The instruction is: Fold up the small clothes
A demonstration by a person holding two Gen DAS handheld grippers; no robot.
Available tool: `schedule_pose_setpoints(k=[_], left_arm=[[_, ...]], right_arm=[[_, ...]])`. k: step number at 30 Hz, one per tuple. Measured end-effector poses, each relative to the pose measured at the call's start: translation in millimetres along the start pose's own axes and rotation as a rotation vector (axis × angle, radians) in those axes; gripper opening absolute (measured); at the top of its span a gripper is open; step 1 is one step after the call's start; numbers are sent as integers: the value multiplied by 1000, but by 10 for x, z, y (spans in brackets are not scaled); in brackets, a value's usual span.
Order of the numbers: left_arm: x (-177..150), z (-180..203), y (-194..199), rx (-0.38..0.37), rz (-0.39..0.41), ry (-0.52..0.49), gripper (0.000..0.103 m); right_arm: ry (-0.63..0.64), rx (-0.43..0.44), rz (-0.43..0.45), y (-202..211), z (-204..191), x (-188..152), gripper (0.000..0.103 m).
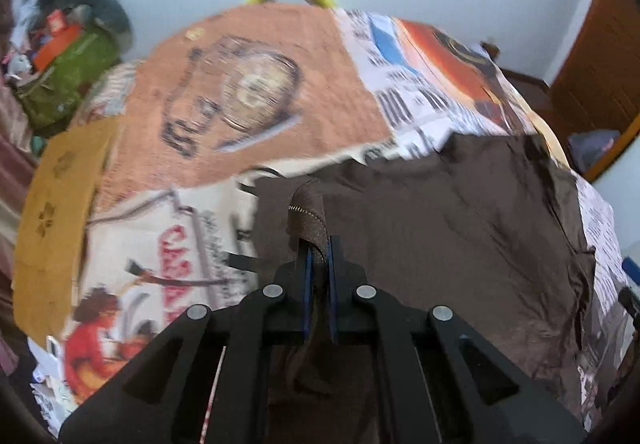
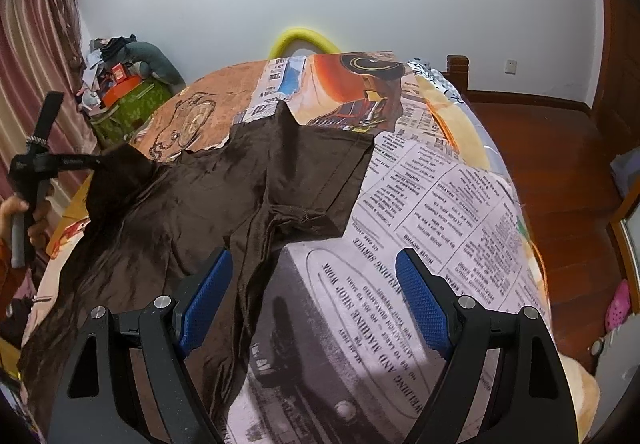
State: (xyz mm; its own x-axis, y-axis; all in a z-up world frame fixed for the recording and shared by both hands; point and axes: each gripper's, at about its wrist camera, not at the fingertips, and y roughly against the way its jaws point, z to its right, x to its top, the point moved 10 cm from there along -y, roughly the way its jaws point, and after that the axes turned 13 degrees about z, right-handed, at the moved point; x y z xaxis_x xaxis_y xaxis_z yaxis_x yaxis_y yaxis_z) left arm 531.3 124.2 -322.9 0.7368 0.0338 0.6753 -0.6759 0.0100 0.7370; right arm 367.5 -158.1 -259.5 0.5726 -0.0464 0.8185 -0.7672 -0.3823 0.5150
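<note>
Even, soft indoor light; no glare seen. Left wrist view smeared by motion blur, bedspread (image 1: 248, 92) print unreadable. Right wrist view sharp. Strong fisheye bending, dark vignette at corners of both.

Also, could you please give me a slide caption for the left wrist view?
Left gripper shut on a bunched edge of the brown garment, above the printed bedspread.

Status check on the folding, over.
Left gripper shut on dark brown fabric shorts. Right gripper open, empty, over shorts' edge. Nothing in the way.
</note>
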Motion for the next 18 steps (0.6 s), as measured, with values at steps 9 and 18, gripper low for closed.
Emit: schedule_pose_setpoints(k=[9,18], left_arm=[[-227,229,-221,-100,-127,101,57],[114,-233,209,26,27,67,86]], right_arm=[[0,-18,11,-89,70,177,81],[35,-43,31,-283,86,379,81]])
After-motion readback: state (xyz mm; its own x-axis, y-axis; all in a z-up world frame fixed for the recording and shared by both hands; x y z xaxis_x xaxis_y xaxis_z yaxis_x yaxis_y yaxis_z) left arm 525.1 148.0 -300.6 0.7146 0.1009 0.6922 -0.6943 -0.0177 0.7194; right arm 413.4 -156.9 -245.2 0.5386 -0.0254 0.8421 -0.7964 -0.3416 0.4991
